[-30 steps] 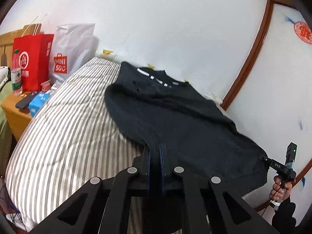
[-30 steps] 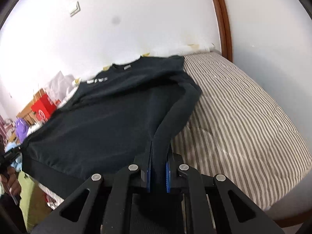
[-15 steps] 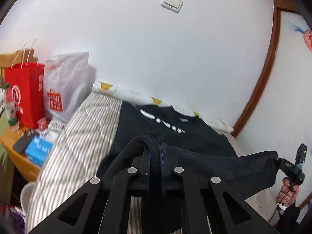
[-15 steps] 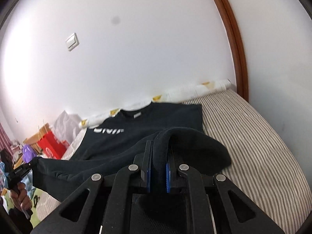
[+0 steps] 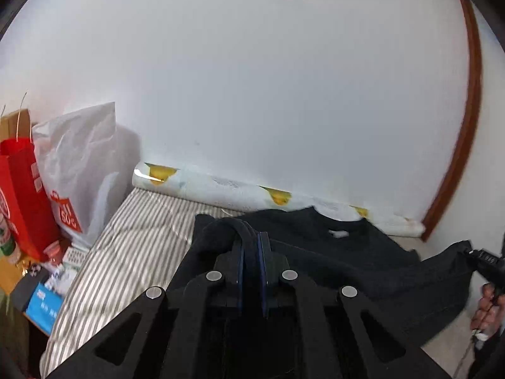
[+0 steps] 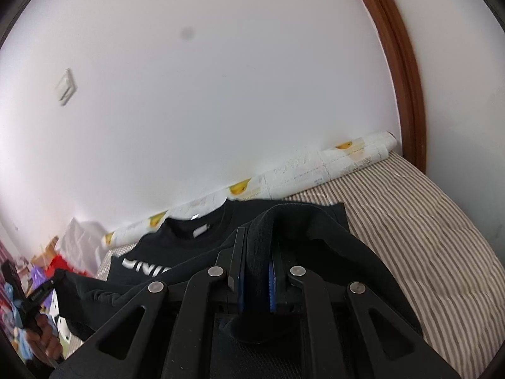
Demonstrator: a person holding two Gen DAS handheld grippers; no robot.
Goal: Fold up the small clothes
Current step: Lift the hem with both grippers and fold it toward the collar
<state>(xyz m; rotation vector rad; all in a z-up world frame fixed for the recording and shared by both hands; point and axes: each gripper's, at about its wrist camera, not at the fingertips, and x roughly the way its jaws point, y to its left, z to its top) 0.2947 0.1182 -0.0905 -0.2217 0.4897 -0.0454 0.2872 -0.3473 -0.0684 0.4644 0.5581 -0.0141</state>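
Note:
A black sweatshirt (image 5: pixel 334 252) with white lettering (image 6: pixel 143 268) lies on the striped bed, collar toward the wall. Its lower part is lifted and doubled over the upper part. My left gripper (image 5: pixel 251 237) is shut on one edge of the raised fabric, which loops over its fingertips. My right gripper (image 6: pixel 257 240) is shut on the other edge, a ribbed band of cloth between its blue pads. Each gripper also shows in the other's view: the right gripper (image 5: pixel 483 257) at the far right, the left gripper (image 6: pixel 38 293) at the far left, both with stretched cloth.
The striped mattress (image 5: pixel 126 252) runs to a white wall, with a rolled printed sheet (image 6: pixel 315 170) along its foot. A red bag (image 5: pixel 22 205) and a white bag (image 5: pixel 79 173) stand left of the bed above a cluttered nightstand. A brown door frame (image 6: pixel 404 79) rises on the right.
Both grippers rose and carried the sweatshirt's lower edge toward the collar and the wall. The garment, flat a second ago, is now doubled over itself.

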